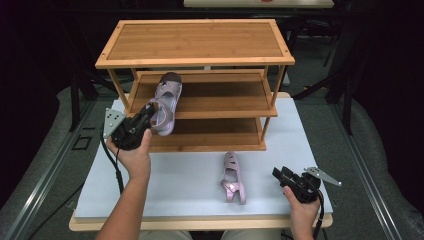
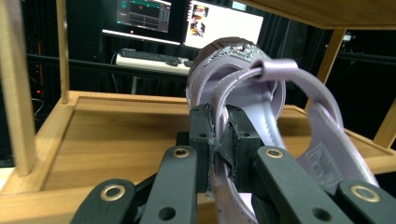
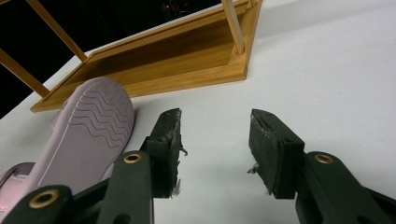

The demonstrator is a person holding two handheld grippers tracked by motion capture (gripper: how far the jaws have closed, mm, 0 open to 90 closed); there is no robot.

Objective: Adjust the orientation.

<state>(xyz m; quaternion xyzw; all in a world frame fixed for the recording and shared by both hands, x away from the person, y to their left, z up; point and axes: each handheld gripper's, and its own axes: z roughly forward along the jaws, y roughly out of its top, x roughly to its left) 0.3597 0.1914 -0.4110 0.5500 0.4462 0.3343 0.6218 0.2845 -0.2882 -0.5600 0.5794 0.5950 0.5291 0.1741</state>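
Currently my left tool (image 1: pixel 145 116) pinches the lilac sandal's (image 1: pixel 166 102) thin strap; it may swing, clip the middle shelf (image 1: pixel 220 97) edge, slip. Right tool (image 3: pixel 215 151) spread, idle.

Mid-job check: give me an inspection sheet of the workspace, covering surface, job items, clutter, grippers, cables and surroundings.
Surface: white tabletop, bare in front of the rack.
Job's things: three-tier wooden shoe rack at the table's far side; one lilac sandal held at the middle shelf's left end; second lilac sandal lying on its side on the table, sole towards the right gripper.
Clutter: nothing seen.
Grippers: left gripper shut on the held sandal's strap; right gripper open, low over the table, nothing between its jaws.
Cables: black cable trailing from the left gripper along the forearm.
Surroundings: dark room; monitors and keyboard behind the rack.
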